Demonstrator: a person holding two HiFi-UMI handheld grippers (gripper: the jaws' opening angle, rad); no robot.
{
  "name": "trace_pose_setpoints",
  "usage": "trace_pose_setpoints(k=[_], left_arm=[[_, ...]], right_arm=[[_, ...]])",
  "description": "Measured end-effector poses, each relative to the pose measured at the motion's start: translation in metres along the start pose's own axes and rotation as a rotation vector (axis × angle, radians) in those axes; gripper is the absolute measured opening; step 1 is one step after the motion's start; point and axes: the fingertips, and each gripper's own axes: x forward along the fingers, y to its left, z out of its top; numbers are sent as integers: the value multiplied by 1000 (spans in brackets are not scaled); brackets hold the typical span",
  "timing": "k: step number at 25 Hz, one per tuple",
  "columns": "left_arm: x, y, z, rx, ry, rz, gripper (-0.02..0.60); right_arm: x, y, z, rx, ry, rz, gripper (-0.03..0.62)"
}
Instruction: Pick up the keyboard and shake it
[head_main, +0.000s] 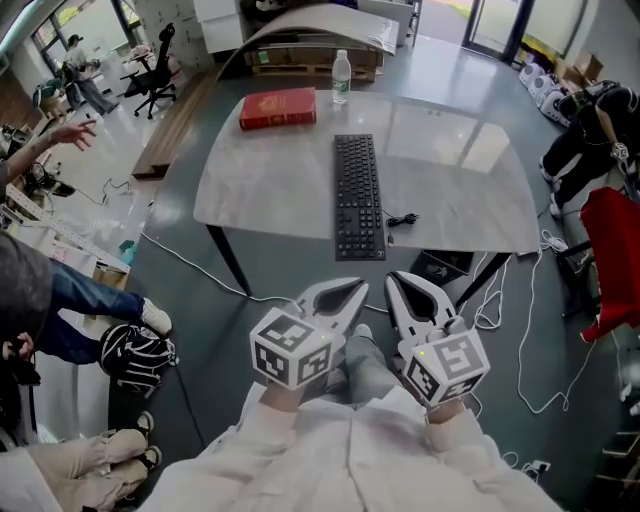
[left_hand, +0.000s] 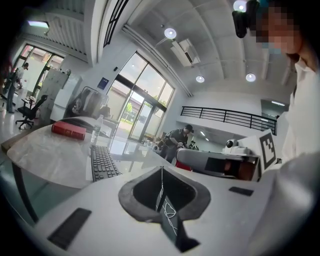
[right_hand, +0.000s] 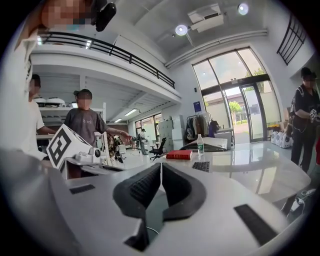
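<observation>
A black keyboard (head_main: 359, 196) lies lengthwise down the middle of the pale table (head_main: 250, 185), its near end at the front edge. The left gripper view also catches the keyboard (left_hand: 102, 162), ahead and to the left. Only its far end (right_hand: 202, 166) shows in the right gripper view. My left gripper (head_main: 352, 287) and right gripper (head_main: 397, 278) hover side by side below the table's front edge, both shut and empty, well short of the keyboard.
A red book (head_main: 277, 107) and a water bottle (head_main: 341, 76) stand at the table's far side. A small black cable end (head_main: 402, 220) lies right of the keyboard. Cables trail on the floor (head_main: 530, 330). A person (head_main: 60, 300) sits at the left; others stand around.
</observation>
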Motion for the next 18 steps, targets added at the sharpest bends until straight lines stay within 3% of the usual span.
trace_pose_setpoints(k=[18], left_arm=[[65,67,27,-8,41,14,14]], right_arm=[[79,-57,8,22,17,30,31]])
